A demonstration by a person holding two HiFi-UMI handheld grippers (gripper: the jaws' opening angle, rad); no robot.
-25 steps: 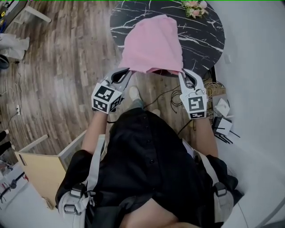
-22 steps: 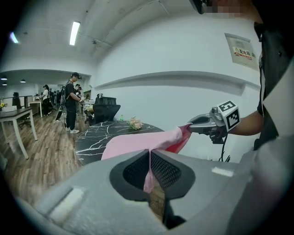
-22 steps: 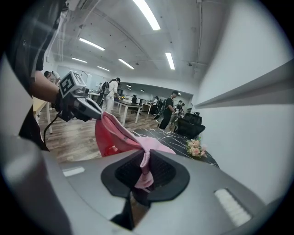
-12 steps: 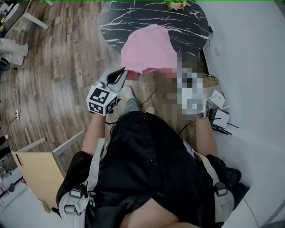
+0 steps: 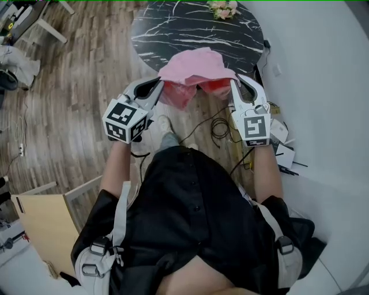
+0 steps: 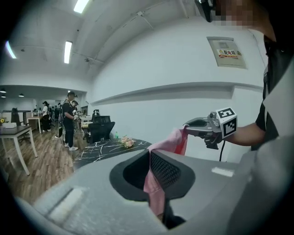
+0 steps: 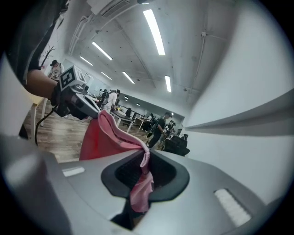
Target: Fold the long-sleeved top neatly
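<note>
The pink long-sleeved top [image 5: 193, 66] hangs lifted between both grippers, its far part still resting on the round black marble table [image 5: 173, 29]. My left gripper [image 5: 160, 86] is shut on the top's left edge; pink cloth [image 6: 154, 188] runs down between its jaws. On the right edge my right gripper [image 5: 233, 85] is shut as well, with a fold of the cloth [image 7: 140, 186] pinched in its jaws. The stretched fabric [image 7: 103, 137] sags between the two, showing a darker red inner side. Each gripper view shows the other gripper, the right one [image 6: 186, 126] and the left one [image 7: 94, 110].
A small bunch of flowers [image 5: 222, 8] lies at the table's far edge. Cables [image 5: 216, 127] and small boxes [image 5: 285, 152] lie on the wood floor by the white wall at right. A plywood box [image 5: 43, 216] stands at lower left. People stand in the distance [image 6: 69, 119].
Both grippers have risen and pulled toward me, lifting the top's near edge off the table. The flat-lying cloth now bunches and sags between them.
</note>
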